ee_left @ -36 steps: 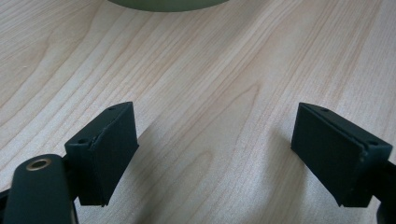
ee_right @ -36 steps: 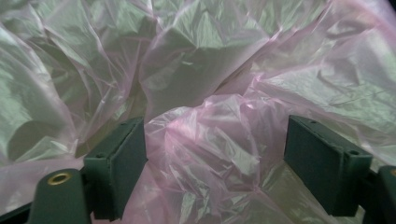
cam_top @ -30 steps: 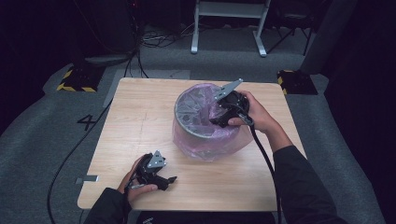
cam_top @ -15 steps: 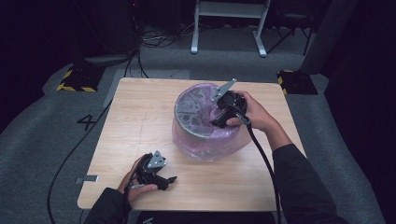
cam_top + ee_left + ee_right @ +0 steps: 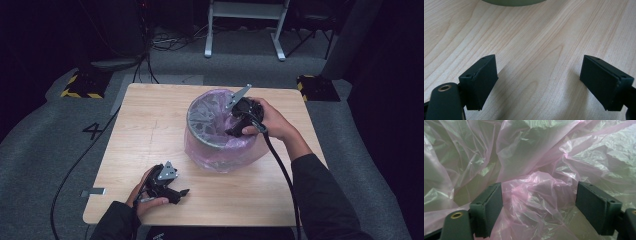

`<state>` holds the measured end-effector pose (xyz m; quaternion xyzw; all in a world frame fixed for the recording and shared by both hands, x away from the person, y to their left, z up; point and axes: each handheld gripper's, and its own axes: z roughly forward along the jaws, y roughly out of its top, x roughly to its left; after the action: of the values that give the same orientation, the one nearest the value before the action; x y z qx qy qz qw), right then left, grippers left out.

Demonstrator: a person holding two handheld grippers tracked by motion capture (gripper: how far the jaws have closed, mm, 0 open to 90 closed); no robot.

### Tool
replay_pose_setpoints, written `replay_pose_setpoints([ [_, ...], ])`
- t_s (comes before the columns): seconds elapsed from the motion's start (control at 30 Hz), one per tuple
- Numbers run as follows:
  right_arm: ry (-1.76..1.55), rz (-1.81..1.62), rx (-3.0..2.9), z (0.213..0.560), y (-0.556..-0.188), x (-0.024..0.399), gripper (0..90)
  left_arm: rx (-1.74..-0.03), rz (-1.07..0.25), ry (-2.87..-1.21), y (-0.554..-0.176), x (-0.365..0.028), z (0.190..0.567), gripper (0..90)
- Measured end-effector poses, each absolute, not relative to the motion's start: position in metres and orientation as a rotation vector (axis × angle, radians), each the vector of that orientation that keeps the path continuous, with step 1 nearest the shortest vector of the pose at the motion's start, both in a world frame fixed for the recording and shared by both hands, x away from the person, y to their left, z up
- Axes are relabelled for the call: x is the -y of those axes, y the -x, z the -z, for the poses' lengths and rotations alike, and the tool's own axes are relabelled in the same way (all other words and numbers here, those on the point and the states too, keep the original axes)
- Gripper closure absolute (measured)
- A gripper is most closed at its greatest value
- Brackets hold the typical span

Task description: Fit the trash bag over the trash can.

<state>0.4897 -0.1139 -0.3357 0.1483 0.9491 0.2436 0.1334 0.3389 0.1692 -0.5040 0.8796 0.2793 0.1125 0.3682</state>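
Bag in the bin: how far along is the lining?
Done: the pink bag is draped over the bin rim and down its sides. In hand: the right tongs, open, reach inside among loose folds. Left: pressing the film down; the left tongs rest idle, open.

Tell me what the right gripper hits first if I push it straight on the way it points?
Most likely the pink bag: its crumpled film bulges between the open jaws of the right gripper, which points down into the lined bin. Depth is unclear.
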Motion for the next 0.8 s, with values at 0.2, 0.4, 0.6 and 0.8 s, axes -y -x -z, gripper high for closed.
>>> replay_pose_setpoints([
  [0.2, -0.432, -0.680, -2.753, 0.3358, -0.4895, 0.1126, 21.7, -0.718, -0.290, -2.259, -0.3389, -0.1693, 0.5040, 14.0],
  [0.4, -0.451, -0.694, -2.743, 0.3357, -0.4890, 0.1129, 21.8, -0.718, -0.290, -2.259, -0.3389, -0.1693, 0.5040, 14.0],
  [0.6, -0.503, -0.801, -2.713, 0.3337, -0.4889, 0.1180, 23.4, -0.718, -0.290, -2.259, -0.3389, -0.1693, 0.5040, 14.0],
  [0.8, -0.520, -0.844, -2.692, 0.3314, -0.4877, 0.1211, 21.7, -0.717, -0.289, -2.259, -0.3389, -0.1693, 0.5040, 14.0],
])
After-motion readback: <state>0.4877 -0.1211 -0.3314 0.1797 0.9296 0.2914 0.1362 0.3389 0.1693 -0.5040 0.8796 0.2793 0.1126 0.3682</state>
